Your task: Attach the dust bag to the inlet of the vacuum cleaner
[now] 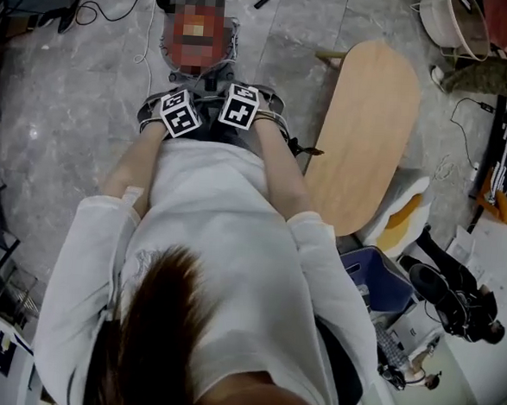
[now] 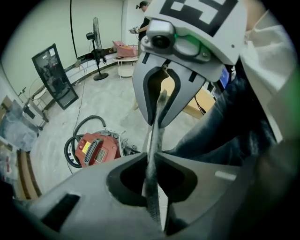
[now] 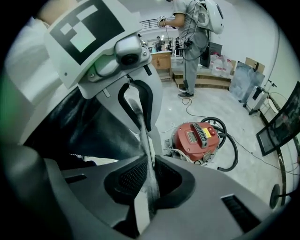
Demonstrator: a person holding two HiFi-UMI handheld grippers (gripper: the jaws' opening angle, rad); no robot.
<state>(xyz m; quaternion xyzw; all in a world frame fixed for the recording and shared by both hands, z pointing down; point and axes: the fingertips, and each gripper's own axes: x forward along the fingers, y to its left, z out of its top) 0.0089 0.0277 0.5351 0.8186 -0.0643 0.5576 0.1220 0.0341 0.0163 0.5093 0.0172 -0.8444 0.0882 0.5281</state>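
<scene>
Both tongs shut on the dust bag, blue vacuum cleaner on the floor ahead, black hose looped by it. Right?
One thing is off: the vacuum cleaner is red, not blue, as the right gripper view shows. The rest stands: the left tongs and the right tongs are each shut on the dust bag, and the black hose loops by the vacuum cleaner.

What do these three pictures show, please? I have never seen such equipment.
There is no robot: a person holds a two-jaw tool in each hand. One picture is from a camera on the person's head, looking down. The other two are from cameras riding on the tools, looking along the jaws. The left tool and the right tool are both shut on one thin grey bag, held between them. A red vacuum stands on the floor beyond.
</scene>
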